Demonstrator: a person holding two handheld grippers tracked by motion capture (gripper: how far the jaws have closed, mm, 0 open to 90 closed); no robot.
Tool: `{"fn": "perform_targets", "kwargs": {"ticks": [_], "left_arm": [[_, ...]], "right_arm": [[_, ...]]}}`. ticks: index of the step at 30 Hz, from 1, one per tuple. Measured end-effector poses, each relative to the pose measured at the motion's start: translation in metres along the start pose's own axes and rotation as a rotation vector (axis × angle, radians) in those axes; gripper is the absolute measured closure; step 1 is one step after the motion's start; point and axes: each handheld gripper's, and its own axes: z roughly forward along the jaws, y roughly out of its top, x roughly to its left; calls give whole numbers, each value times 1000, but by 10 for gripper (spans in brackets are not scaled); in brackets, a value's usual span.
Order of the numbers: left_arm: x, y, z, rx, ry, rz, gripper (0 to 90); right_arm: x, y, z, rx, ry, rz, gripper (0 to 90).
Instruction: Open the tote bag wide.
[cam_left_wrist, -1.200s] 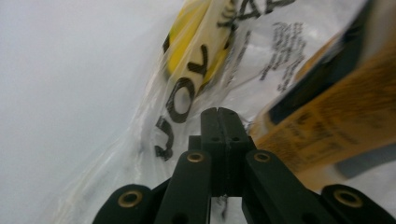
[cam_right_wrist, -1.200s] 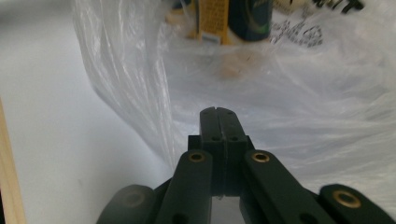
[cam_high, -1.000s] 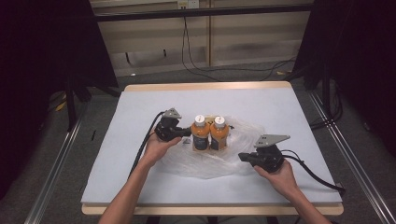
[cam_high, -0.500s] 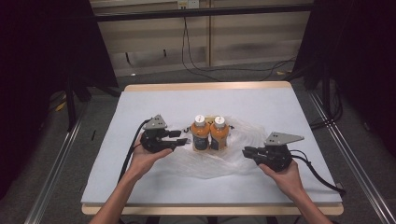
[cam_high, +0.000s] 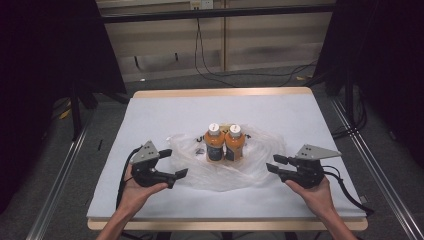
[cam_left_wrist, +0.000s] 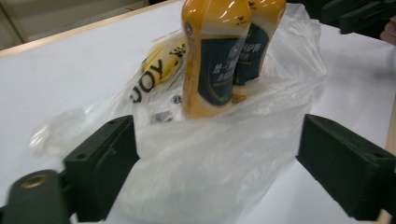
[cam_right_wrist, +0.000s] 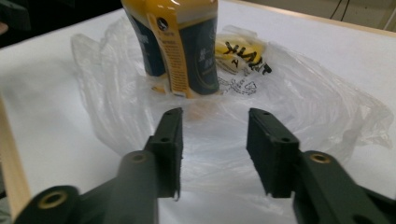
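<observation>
Two orange bottles (cam_high: 214, 143) (cam_high: 235, 143) with white caps stand upright side by side on a crumpled clear plastic bag (cam_high: 250, 167) in the middle of the white table. My left gripper (cam_high: 173, 163) sits at the bag's left edge, open wide and apart from the bottles. In the left gripper view the left gripper (cam_left_wrist: 217, 140) frames the bag (cam_left_wrist: 210, 182), with the bottles (cam_left_wrist: 212, 56) behind it. My right gripper (cam_high: 274, 164) is at the bag's right edge, open. In the right gripper view the right gripper (cam_right_wrist: 215, 116) hovers over the bag (cam_right_wrist: 308, 112), short of the bottles (cam_right_wrist: 187, 42).
The white table top (cam_high: 165, 115) has a wooden rim (cam_high: 220, 92). The bag carries yellow print with black letters (cam_left_wrist: 159, 70) beside the bottles. Cables trail from both grippers toward the front edge. Metal rails (cam_high: 60, 175) run along the table's sides.
My left gripper has drawn back from the left bottle, leftward and toward the table's front. The right gripper has shifted a little to the right. The bottles have stayed put.
</observation>
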Motion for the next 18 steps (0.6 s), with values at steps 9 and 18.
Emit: {"fn": "perform_targets", "kwargs": {"ticks": [9, 18], "left_arm": [[-2, -32, -32, 5, 46, -66, 76], [1, -62, -49, -19, 106, -126, 31]], "right_arm": [[-4, -11, -27, -71, -43, 59, 204], [-16, -28, -49, -94, -141, 128, 91]]}}
